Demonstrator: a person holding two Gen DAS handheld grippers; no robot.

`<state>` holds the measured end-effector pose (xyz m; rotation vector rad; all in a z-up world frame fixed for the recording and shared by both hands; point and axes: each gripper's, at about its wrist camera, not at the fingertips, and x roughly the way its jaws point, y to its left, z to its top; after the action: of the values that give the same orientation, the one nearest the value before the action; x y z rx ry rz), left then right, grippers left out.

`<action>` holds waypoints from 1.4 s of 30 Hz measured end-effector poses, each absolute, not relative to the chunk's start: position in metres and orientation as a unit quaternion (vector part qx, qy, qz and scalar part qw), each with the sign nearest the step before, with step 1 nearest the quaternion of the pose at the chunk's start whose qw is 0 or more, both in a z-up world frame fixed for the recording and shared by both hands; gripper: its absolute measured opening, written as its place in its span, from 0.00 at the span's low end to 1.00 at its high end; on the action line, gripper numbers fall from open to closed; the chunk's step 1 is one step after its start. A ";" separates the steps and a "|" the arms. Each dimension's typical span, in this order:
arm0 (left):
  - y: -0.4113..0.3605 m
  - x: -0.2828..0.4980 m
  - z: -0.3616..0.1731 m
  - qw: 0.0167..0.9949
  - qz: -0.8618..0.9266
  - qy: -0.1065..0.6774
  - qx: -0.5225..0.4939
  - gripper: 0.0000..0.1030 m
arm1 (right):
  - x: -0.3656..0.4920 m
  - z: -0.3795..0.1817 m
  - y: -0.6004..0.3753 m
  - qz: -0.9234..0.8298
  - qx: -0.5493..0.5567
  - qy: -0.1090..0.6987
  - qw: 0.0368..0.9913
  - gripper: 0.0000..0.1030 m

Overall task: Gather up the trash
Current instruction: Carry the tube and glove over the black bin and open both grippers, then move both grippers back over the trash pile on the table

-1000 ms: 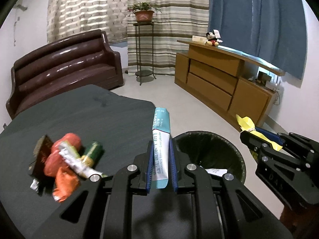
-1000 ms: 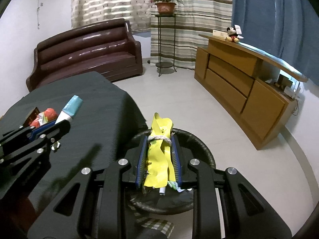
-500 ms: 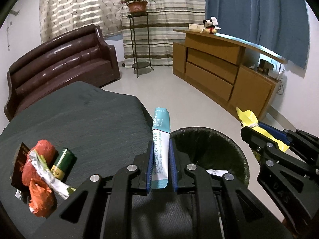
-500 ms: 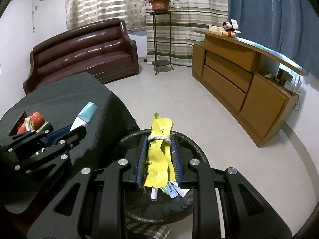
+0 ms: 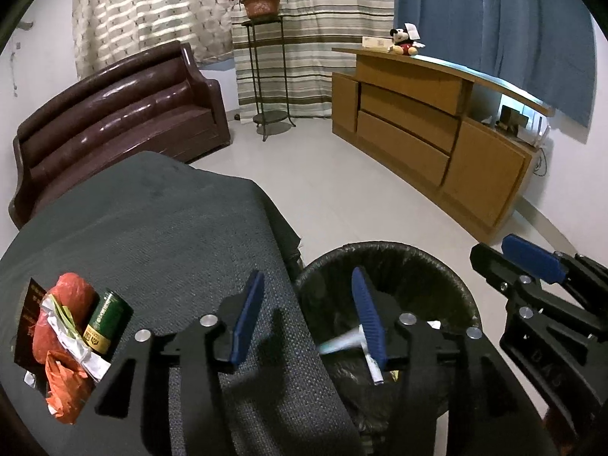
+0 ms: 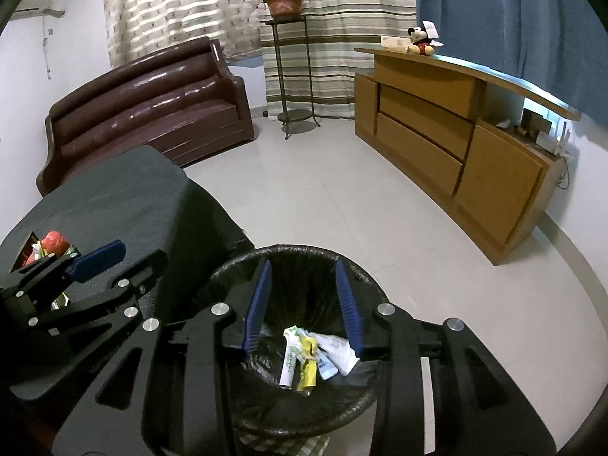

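Jaws of both grippers have just been opening and now stand apart, gripping nothing. Left gripper hangs at the desk edge, over the bin rim; a blurred tube is seen in the bin beside its right pad. Right gripper is over the bin mouth; a yellow wrapper lies inside on other trash. More trash remains on the desk: red bags, green can, orange wrapper.
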<state>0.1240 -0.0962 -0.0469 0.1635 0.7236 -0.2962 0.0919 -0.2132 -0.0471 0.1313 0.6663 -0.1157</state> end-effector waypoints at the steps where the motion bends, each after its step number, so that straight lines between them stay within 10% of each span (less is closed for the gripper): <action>1: -0.095 0.124 -0.047 0.922 -0.145 0.351 0.080 0.52 | 0.091 -0.047 -0.213 -0.058 0.064 0.325 0.942 0.36; 9: -0.086 0.119 -0.041 0.927 -0.138 0.343 0.071 0.61 | 0.086 -0.039 -0.216 -0.069 0.064 0.310 0.946 0.60; 42: 0.133 0.086 -0.017 0.943 0.048 0.328 0.022 0.67 | 0.090 -0.036 -0.041 0.084 0.015 0.341 0.936 0.61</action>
<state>0.0859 0.1326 -0.0166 0.0449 0.6694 0.0988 0.0904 -0.0413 -0.0357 0.0310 0.6963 0.1723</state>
